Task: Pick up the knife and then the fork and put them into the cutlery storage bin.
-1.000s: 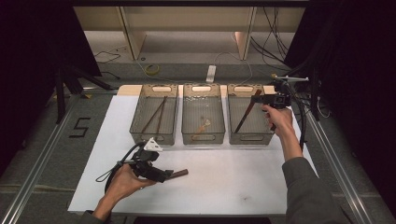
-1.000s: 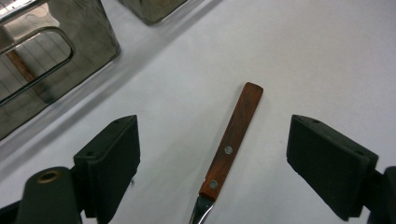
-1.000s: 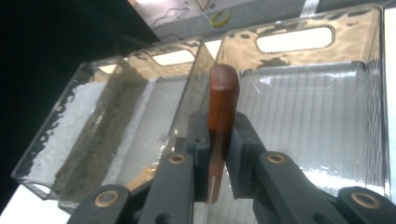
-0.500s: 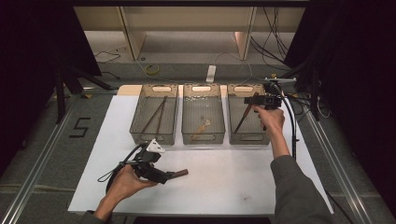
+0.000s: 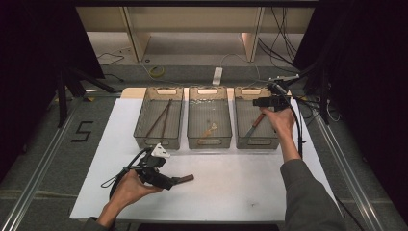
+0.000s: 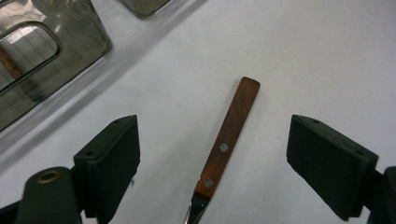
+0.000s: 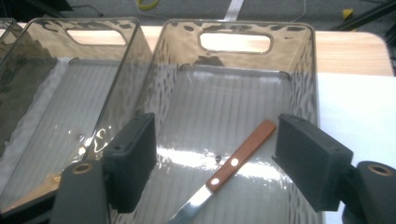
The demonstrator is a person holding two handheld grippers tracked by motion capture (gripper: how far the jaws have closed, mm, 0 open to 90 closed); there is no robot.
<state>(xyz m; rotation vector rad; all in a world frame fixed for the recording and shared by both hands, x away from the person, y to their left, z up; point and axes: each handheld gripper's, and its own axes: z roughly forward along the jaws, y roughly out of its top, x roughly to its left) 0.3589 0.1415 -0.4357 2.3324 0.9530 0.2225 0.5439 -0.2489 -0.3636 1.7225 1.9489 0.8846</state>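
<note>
Three bins (image 5: 209, 122) on white surface (image 5: 231, 183), high view; right gripper (image 5: 255, 102) above right bin. Left gripper view: left gripper (image 6: 212, 154) open, knife (image 6: 228, 140) on surface between jaws, untouched. Right gripper view: jaws just opening, second knife (image 7: 233, 164) lying in bin, released.

Wood-handled knife (image 7: 231, 168) lies diagonally in the right bin (image 7: 299, 56).

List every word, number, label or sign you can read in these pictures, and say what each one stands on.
"5": dark numeral on the grey floor left of the white table, seen in the high view.
No print can be read on the three clear bins, on the wooden-handled knives, or on the grippers.
</note>
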